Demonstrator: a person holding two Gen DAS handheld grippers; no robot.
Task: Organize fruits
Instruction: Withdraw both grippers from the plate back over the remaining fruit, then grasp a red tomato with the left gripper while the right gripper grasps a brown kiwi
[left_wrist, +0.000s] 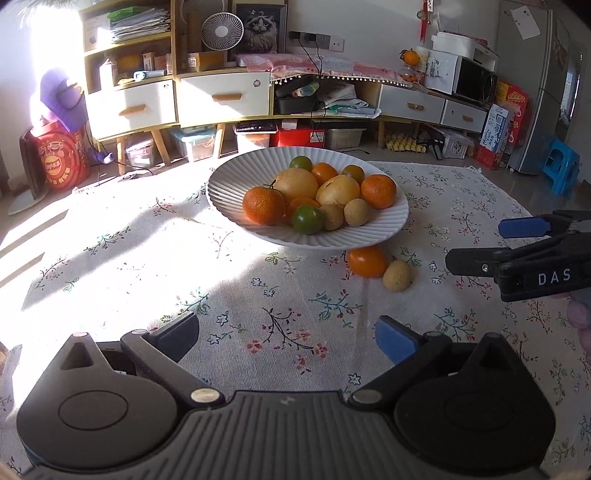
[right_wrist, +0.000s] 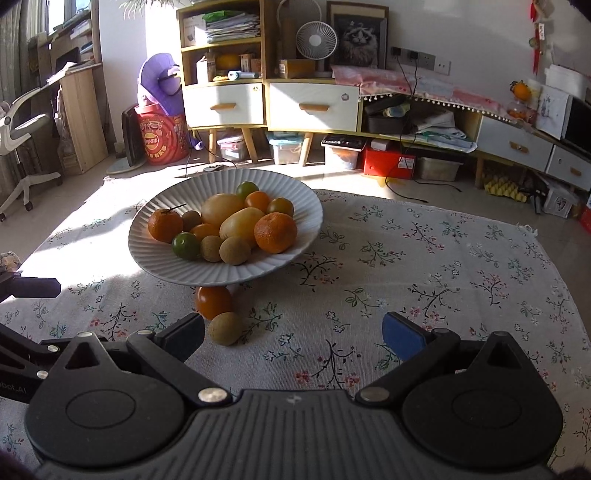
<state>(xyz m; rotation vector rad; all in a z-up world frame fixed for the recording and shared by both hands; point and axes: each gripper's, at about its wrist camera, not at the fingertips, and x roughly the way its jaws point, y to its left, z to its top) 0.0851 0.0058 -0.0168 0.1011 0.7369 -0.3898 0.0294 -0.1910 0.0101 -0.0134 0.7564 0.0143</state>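
Note:
A white ribbed plate (left_wrist: 236, 184) (right_wrist: 155, 210) on the floral tablecloth holds several fruits: oranges, pale pears, green and brown small ones. An orange tomato-like fruit (left_wrist: 366, 261) (right_wrist: 213, 302) and a small brown fruit (left_wrist: 396, 275) (right_wrist: 225, 328) lie on the cloth against the plate's near edge. My left gripper (left_wrist: 288, 338) is open over bare cloth, well short of the plate. My right gripper (right_wrist: 293, 334) is open too, its left finger close beside the brown fruit, nothing between the pads. It shows in the left wrist view as the right gripper (left_wrist: 476, 245), to the right of the loose fruits.
The tablecloth (left_wrist: 303, 332) (right_wrist: 424, 266) covers the low surface, with strong sunlight on its left side. Behind stand shelves with drawers (left_wrist: 221, 96) (right_wrist: 314, 105), storage boxes on the floor, a fridge and a blue stool (left_wrist: 559, 168) at right, an office chair (right_wrist: 22, 140) at left.

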